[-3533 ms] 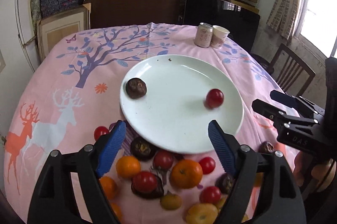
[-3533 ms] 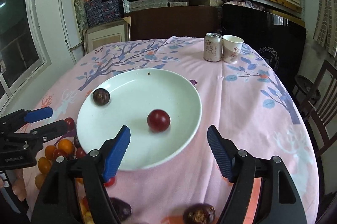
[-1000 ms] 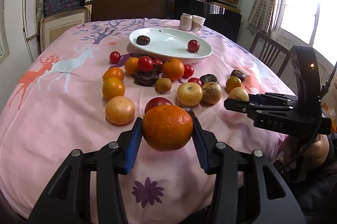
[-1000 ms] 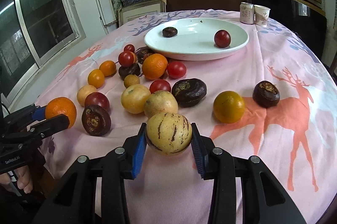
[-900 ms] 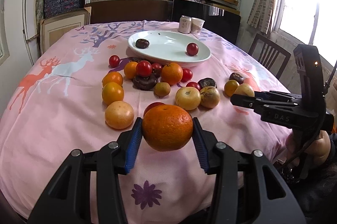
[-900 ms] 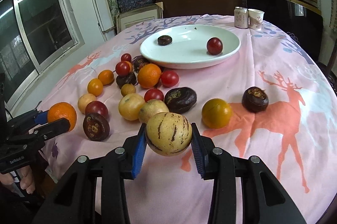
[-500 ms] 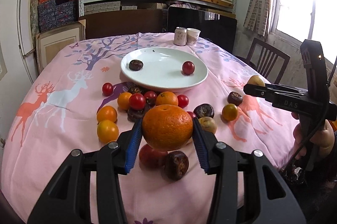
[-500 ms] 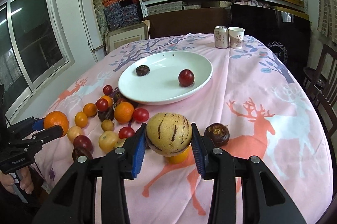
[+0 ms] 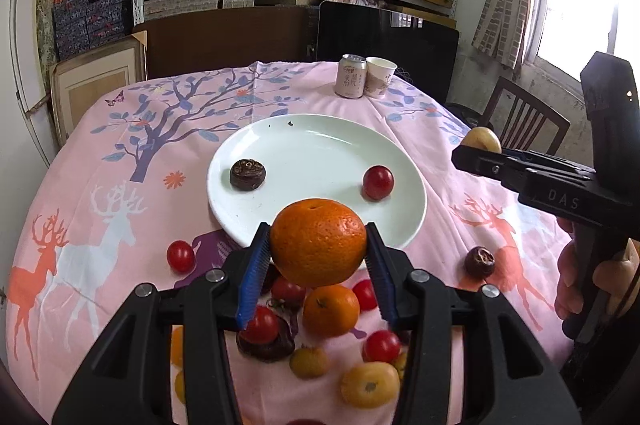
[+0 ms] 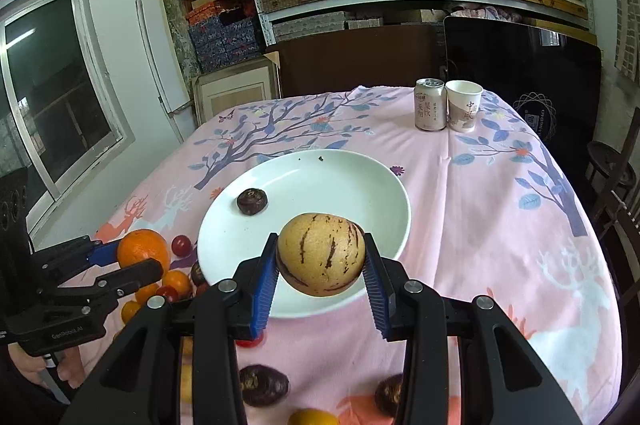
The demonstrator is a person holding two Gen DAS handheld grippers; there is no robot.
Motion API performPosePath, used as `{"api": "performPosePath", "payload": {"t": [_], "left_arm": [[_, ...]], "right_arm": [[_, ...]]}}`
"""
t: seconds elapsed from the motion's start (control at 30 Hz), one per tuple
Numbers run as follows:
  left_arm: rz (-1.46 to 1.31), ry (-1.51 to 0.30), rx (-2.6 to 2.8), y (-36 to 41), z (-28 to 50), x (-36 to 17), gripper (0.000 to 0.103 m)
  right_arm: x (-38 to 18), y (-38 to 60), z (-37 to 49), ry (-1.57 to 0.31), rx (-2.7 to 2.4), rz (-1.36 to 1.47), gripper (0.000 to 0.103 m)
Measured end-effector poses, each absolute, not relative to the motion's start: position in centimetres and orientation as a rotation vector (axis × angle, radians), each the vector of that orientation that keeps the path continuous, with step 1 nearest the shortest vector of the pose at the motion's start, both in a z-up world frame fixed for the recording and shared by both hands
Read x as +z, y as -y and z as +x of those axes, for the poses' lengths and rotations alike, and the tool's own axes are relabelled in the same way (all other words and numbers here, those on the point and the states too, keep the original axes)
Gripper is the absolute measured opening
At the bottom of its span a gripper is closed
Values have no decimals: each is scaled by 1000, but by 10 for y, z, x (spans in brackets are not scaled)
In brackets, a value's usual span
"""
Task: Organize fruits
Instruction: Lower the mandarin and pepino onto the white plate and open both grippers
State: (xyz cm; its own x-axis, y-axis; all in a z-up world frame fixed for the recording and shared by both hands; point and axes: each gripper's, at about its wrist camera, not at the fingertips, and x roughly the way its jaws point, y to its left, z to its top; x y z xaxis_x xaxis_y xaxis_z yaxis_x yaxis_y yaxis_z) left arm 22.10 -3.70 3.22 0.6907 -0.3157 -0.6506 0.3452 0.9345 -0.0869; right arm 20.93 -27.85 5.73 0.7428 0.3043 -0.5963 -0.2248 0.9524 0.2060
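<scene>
My left gripper (image 9: 318, 265) is shut on a large orange (image 9: 318, 243) and holds it above the near rim of the white plate (image 9: 320, 149). My right gripper (image 10: 322, 281) is shut on a yellow melon with purple streaks (image 10: 321, 253), held over the near part of the plate (image 10: 340, 177). The plate holds a dark brown fruit (image 9: 247, 174) and a red fruit (image 9: 377, 182). Several loose fruits lie on the cloth below the left gripper, among them a small orange (image 9: 330, 310). In the right wrist view the left gripper (image 10: 132, 259) with its orange is at the left.
A drink can (image 9: 351, 76) and a paper cup (image 9: 380, 71) stand at the far side of the pink tablecloth (image 9: 120, 165). A dark fruit (image 9: 479, 262) lies right of the plate. A wooden chair (image 9: 524, 121) stands at the right; shelves fill the back wall.
Both grippers have risen and moved forward from the near table edge toward the plate, each carrying its fruit. The plate now lies just ahead of both.
</scene>
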Motion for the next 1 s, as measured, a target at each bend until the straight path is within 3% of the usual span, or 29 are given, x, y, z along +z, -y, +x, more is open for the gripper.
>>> {"api": "performPosePath", "payload": {"t": [0.43,0.53,0.63,1.0], "left_arm": [[-1,-931,-294,40,326,-24,47],[-33,-920,-282,33,329,-23,60],[-37,-857,-270,28,319,-9,74],[21,-739,-315,25,220,25,85]], "right_arm": [[8,236,337,-831,270,60,42],[9,233,338,-800,212,21,70],[17,234,327,-772,194,-4,70],[47,235,243,-704,149,-101,70]]}}
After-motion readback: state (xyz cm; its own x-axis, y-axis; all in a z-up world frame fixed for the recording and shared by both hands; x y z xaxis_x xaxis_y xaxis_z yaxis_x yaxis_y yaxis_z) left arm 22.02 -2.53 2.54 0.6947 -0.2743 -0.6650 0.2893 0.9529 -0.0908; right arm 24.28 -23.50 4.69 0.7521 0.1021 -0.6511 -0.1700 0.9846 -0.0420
